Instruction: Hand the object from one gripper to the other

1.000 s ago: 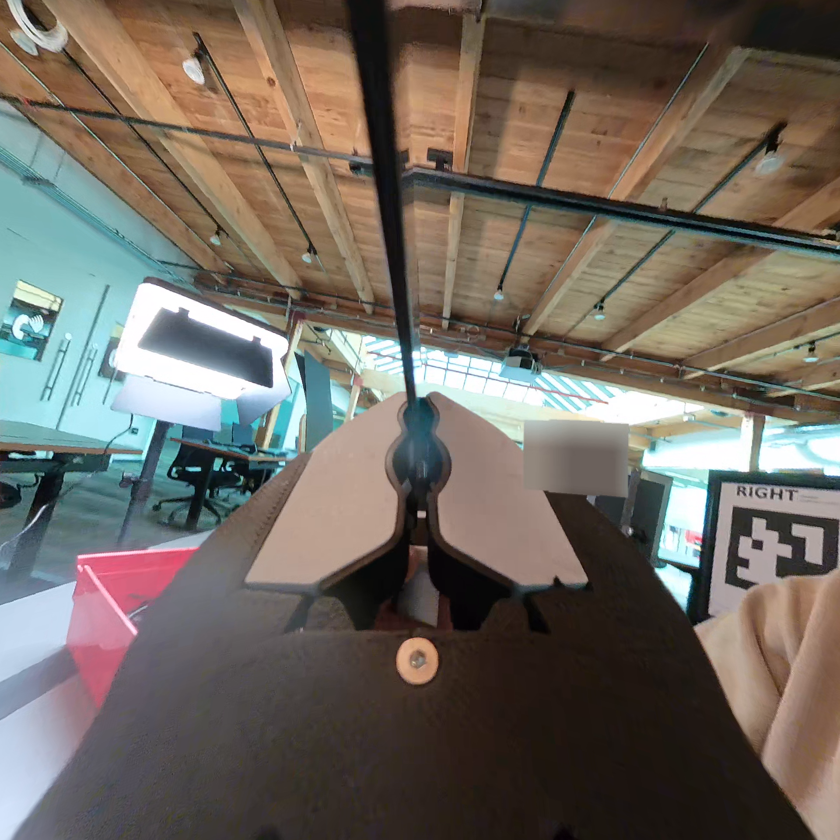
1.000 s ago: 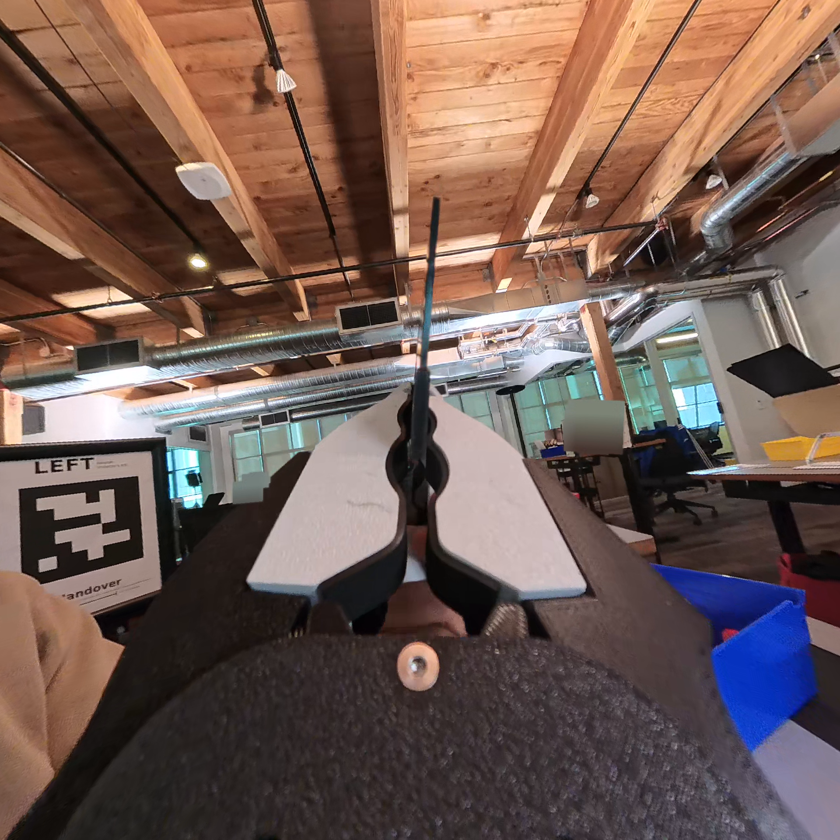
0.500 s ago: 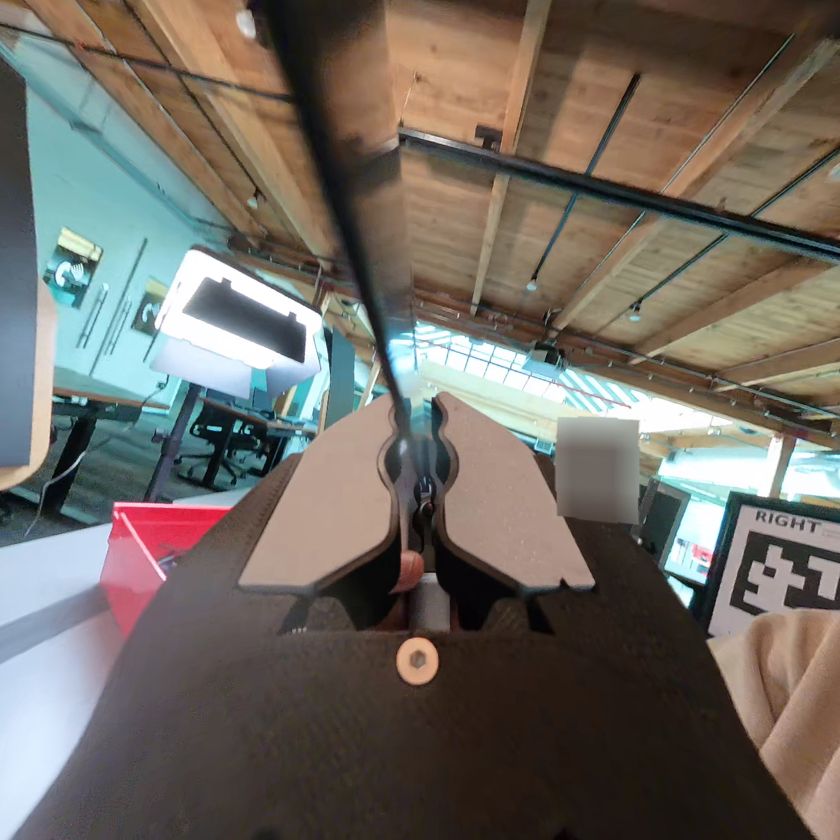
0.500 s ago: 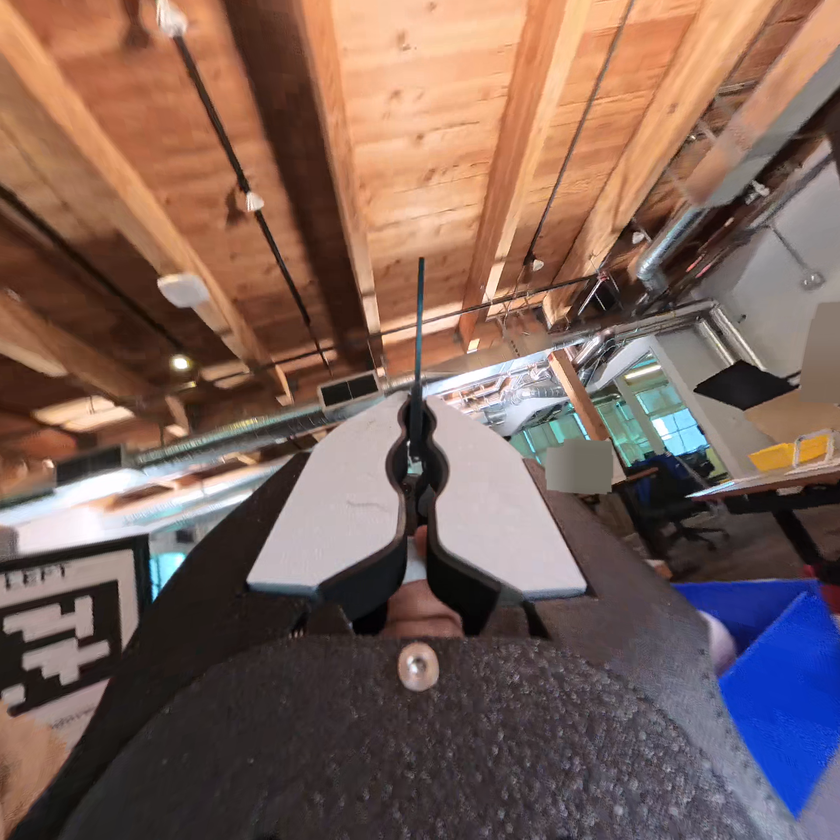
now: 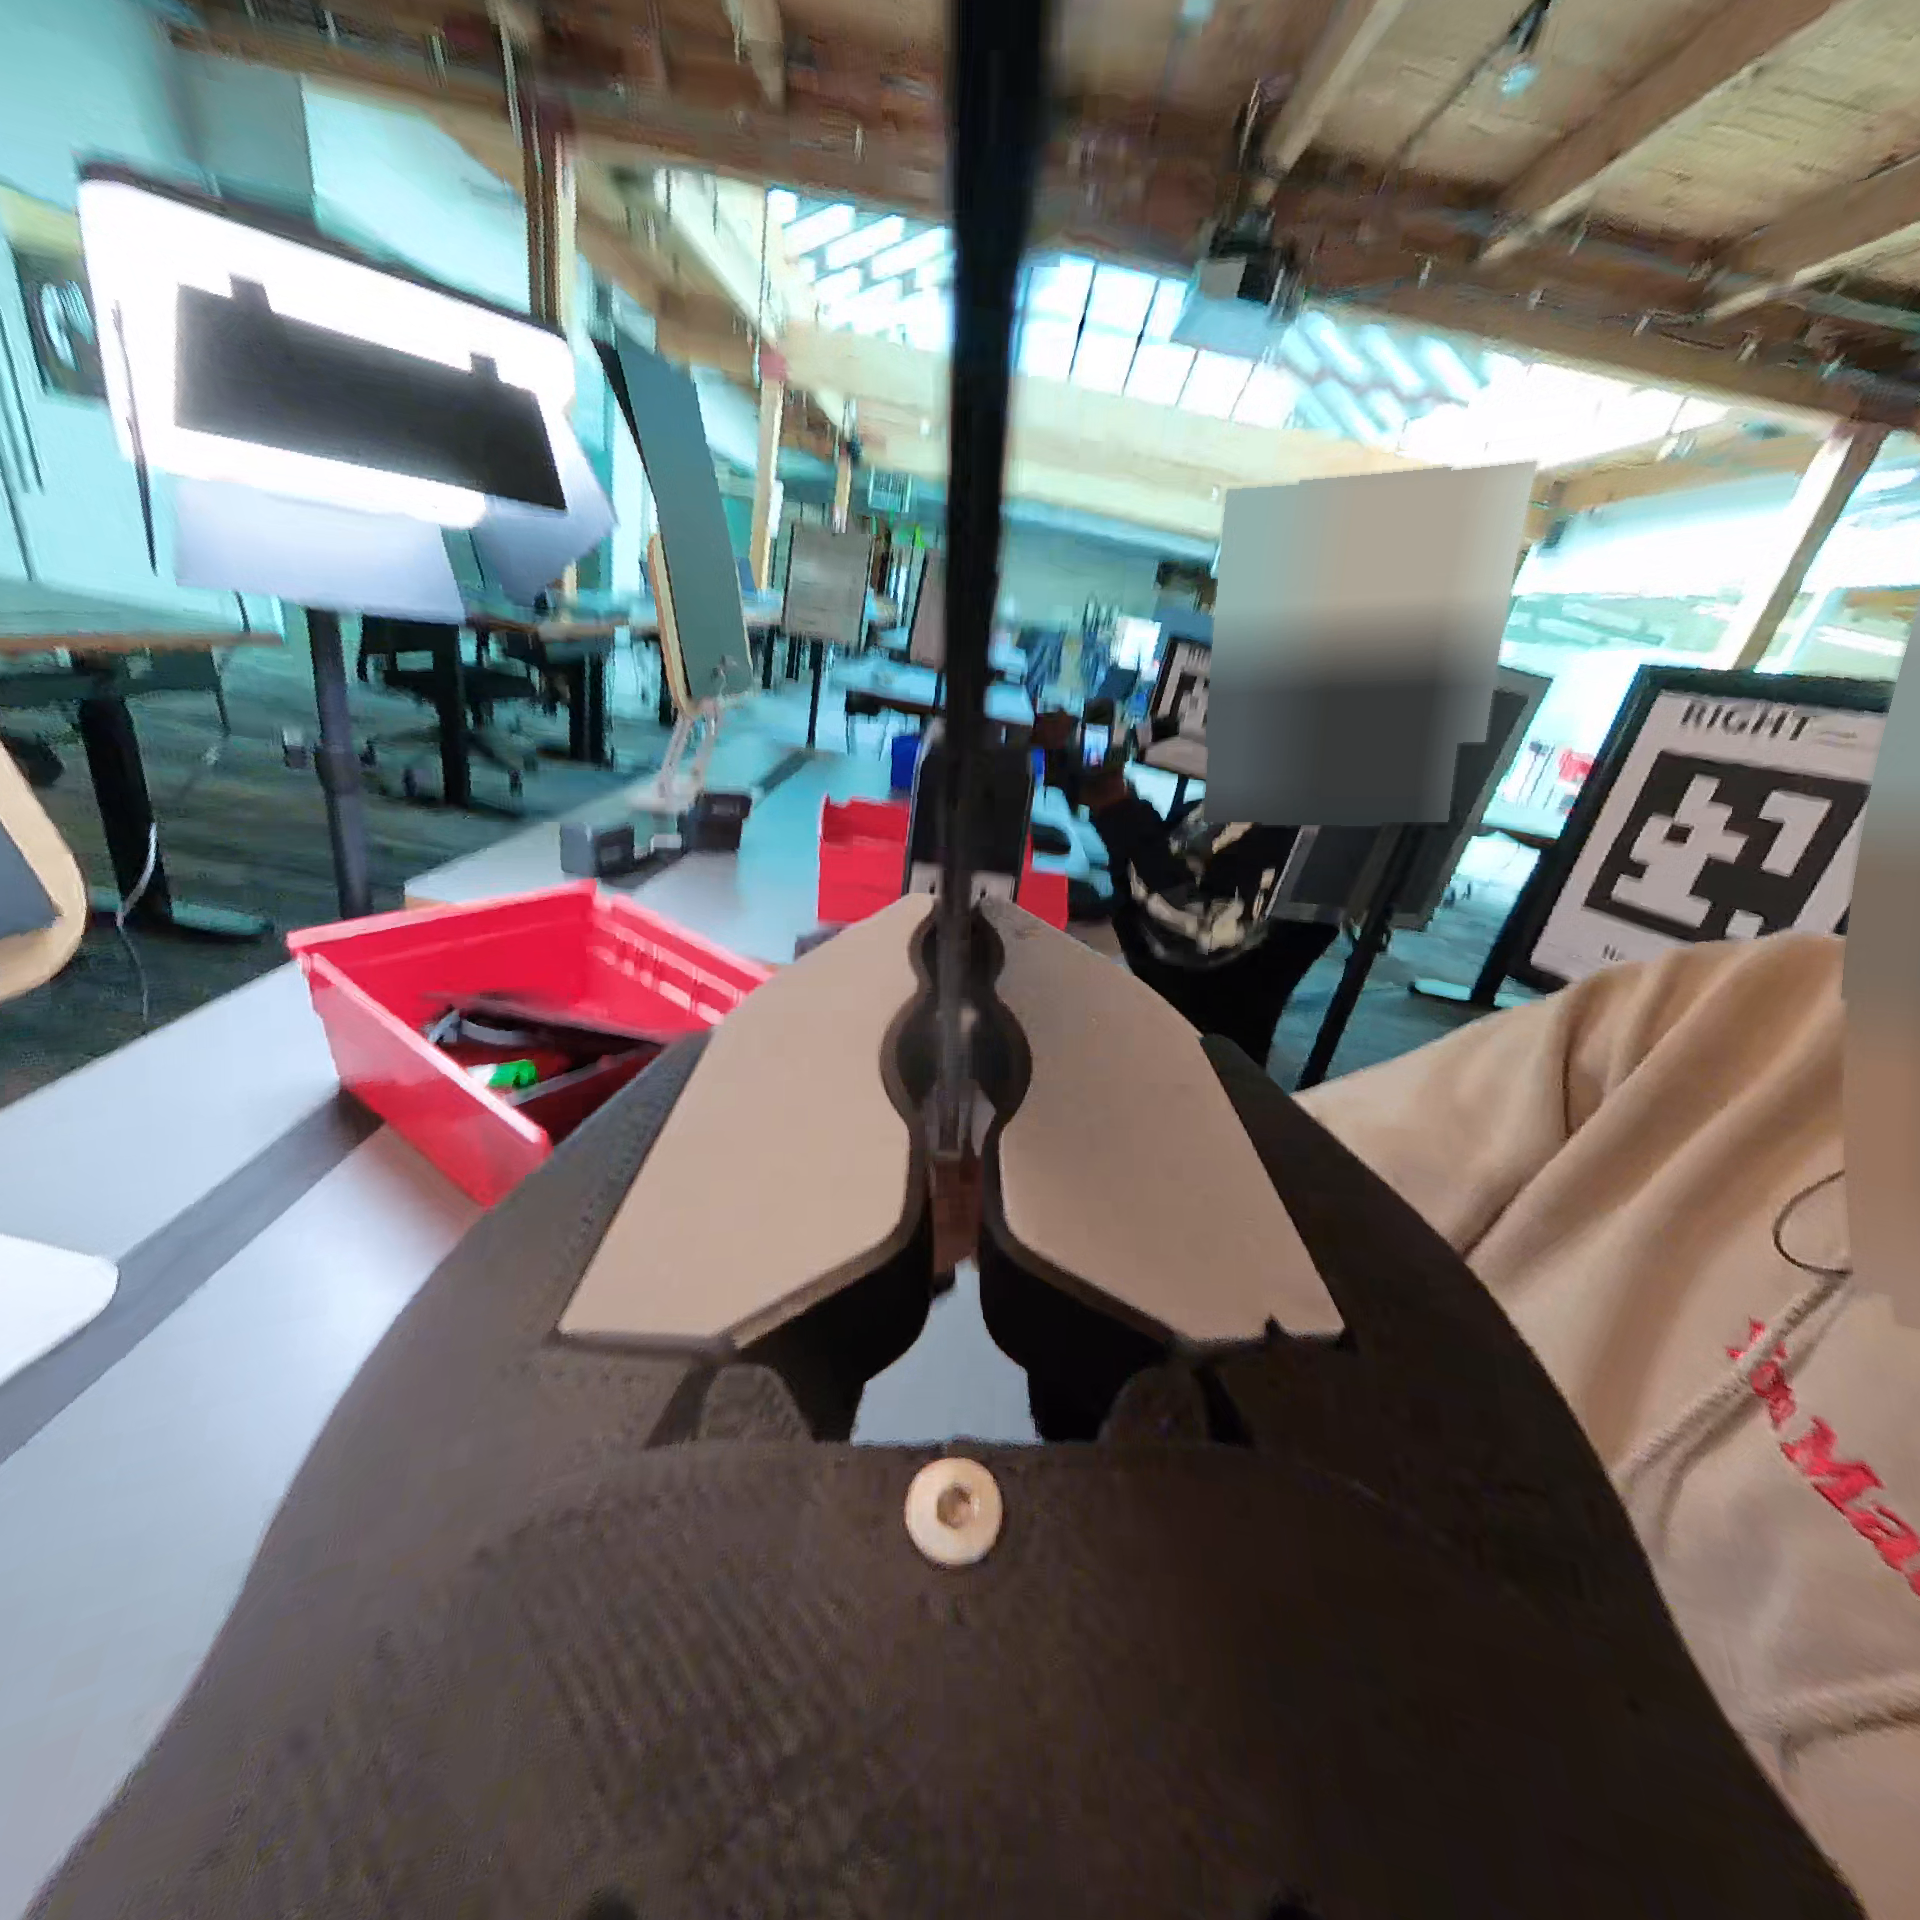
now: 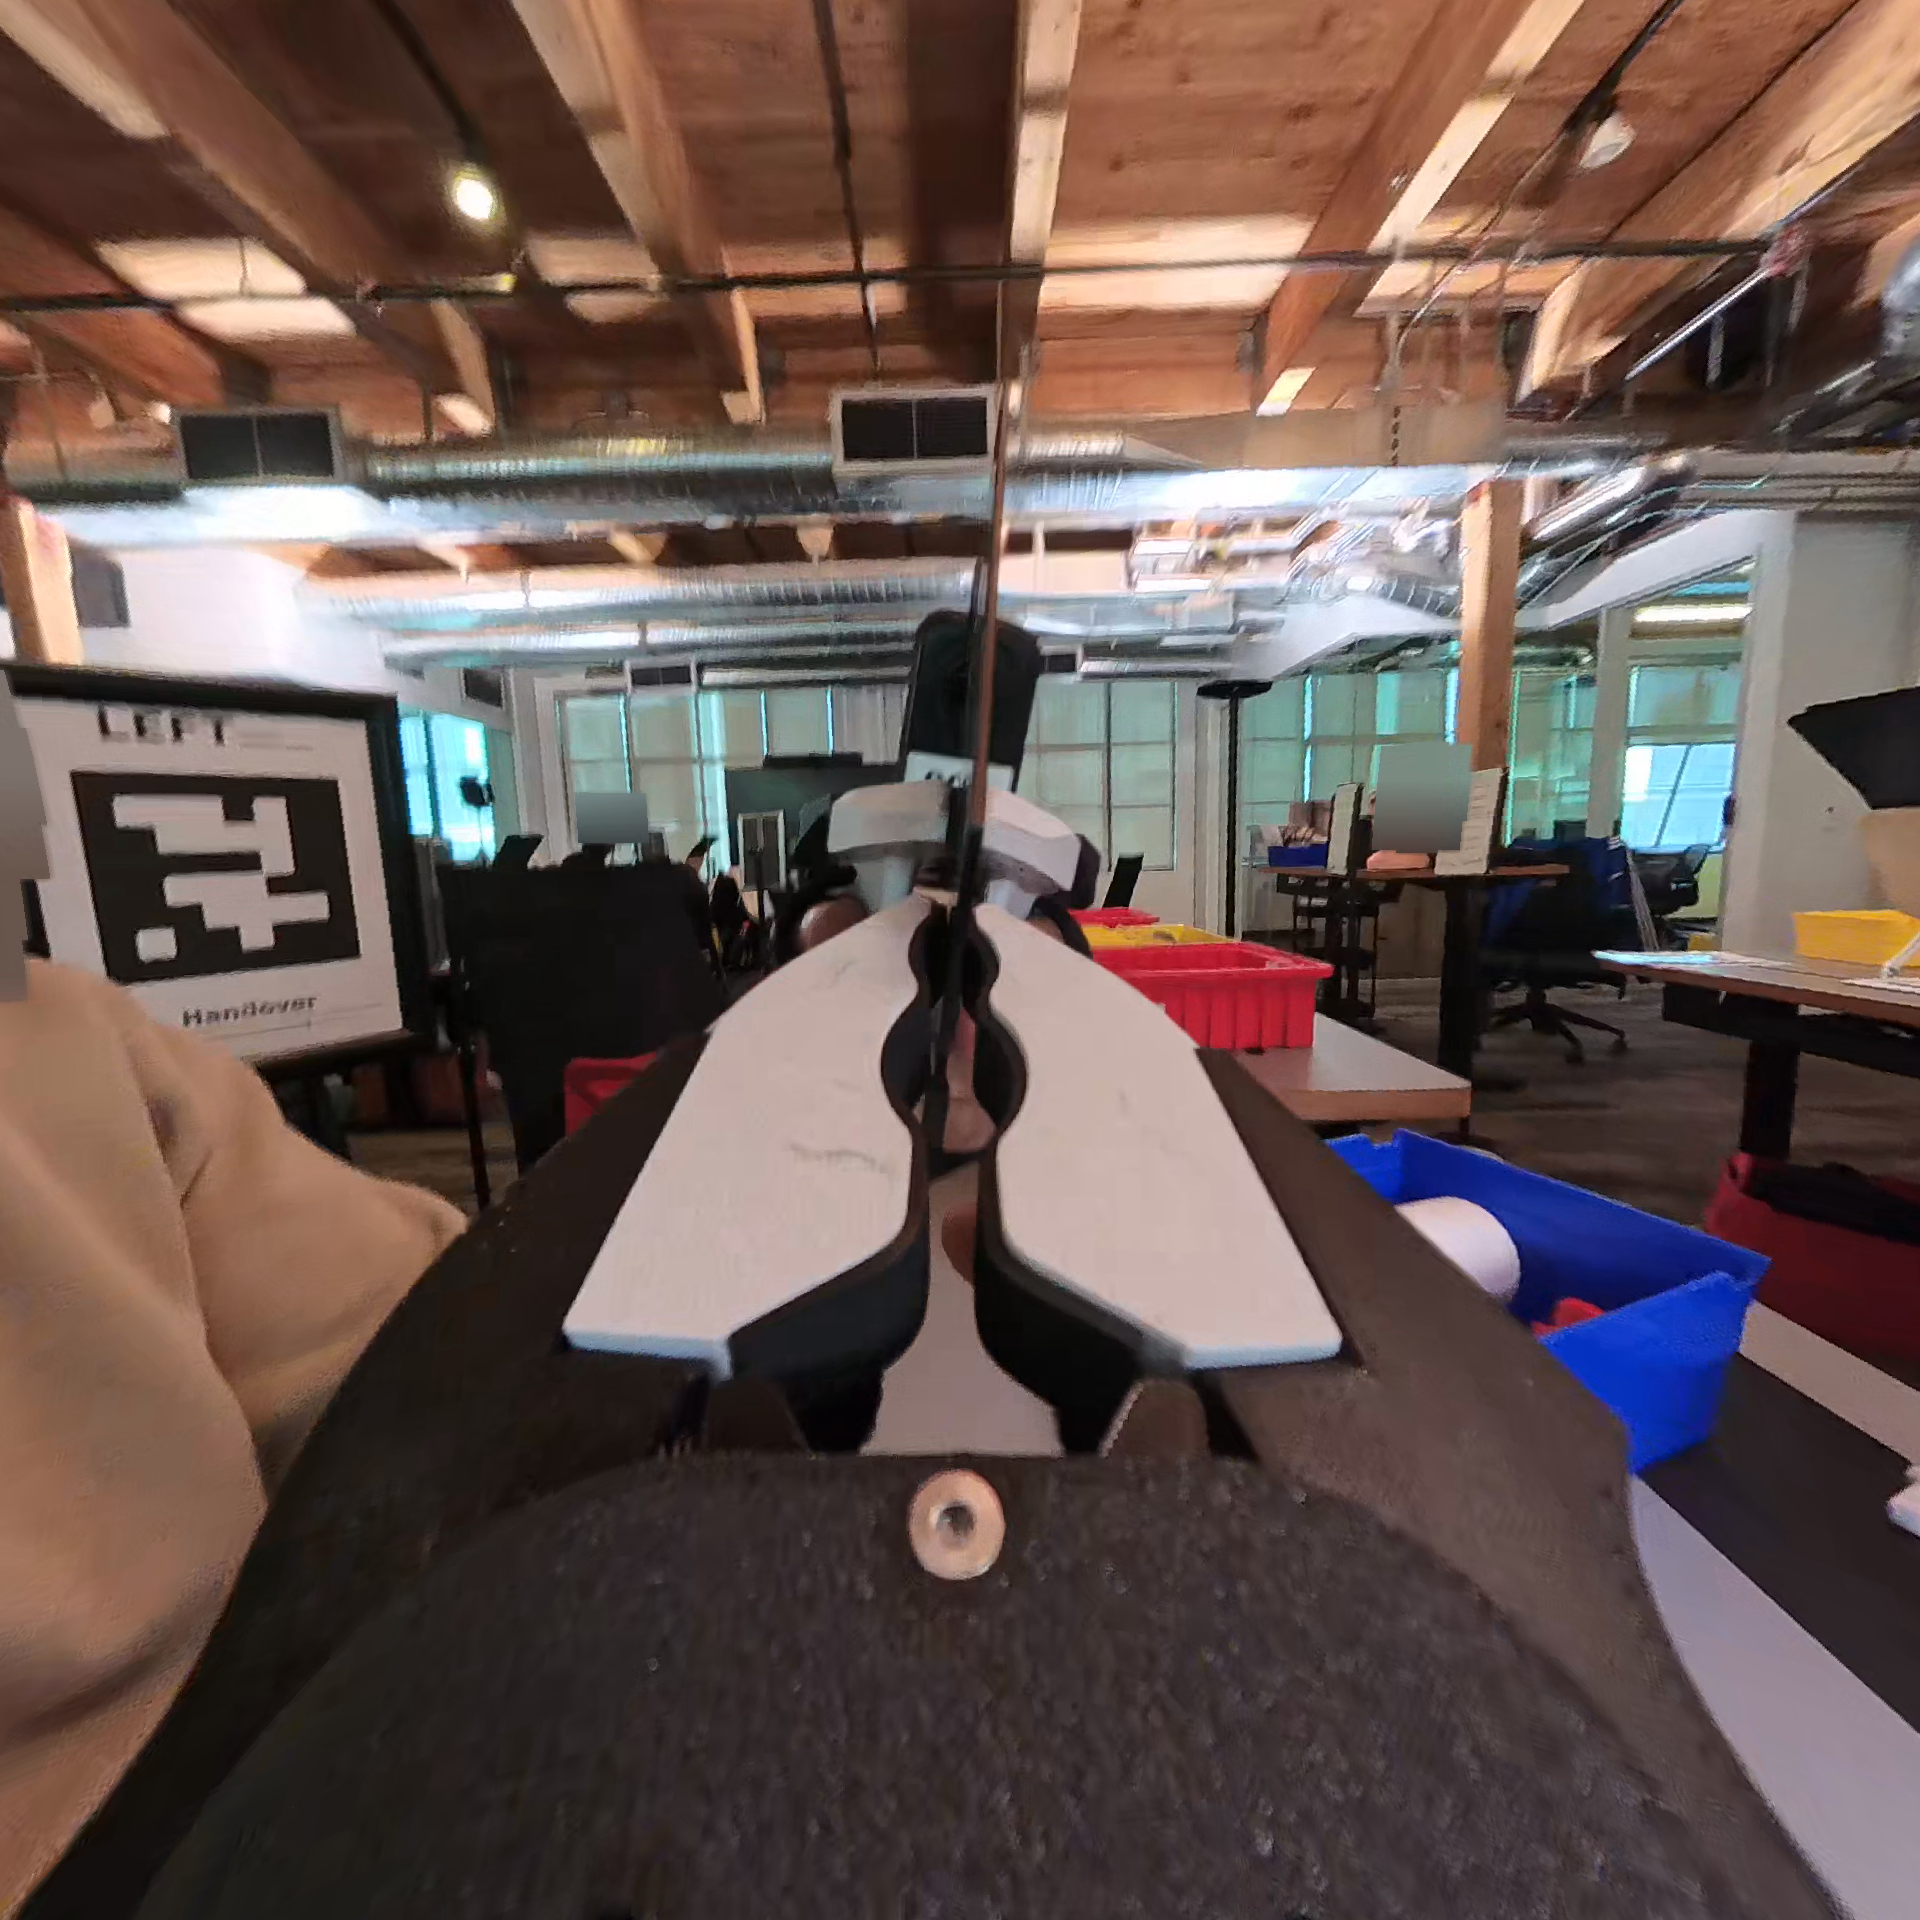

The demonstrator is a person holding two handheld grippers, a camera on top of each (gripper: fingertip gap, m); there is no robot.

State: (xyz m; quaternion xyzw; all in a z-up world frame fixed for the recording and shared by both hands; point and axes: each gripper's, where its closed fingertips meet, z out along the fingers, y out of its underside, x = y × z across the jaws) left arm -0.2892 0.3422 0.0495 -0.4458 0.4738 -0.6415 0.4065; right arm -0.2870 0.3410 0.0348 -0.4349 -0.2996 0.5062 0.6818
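A thin black flat object, seen edge-on, rises from between my left gripper's fingertips to the top of the left wrist view. My left gripper is shut on it. The same thin object shows in the right wrist view, standing up from my right gripper, which is also shut on it. The two grippers face each other. The right one shows blurred just beyond the left fingertips. The left one shows with pale fingers just beyond the right fingertips.
A red bin with several items sits on the grey table to the left. A blue bin sits to the right. A beige sleeve is close by. Marker boards and a light panel stand behind. Only a small space, under 4 cm, lies between the two pairs of fingers.
Both grippers have tipped down from pointing at the ceiling to room level and now face each other. Both stay shut on the thin black object.
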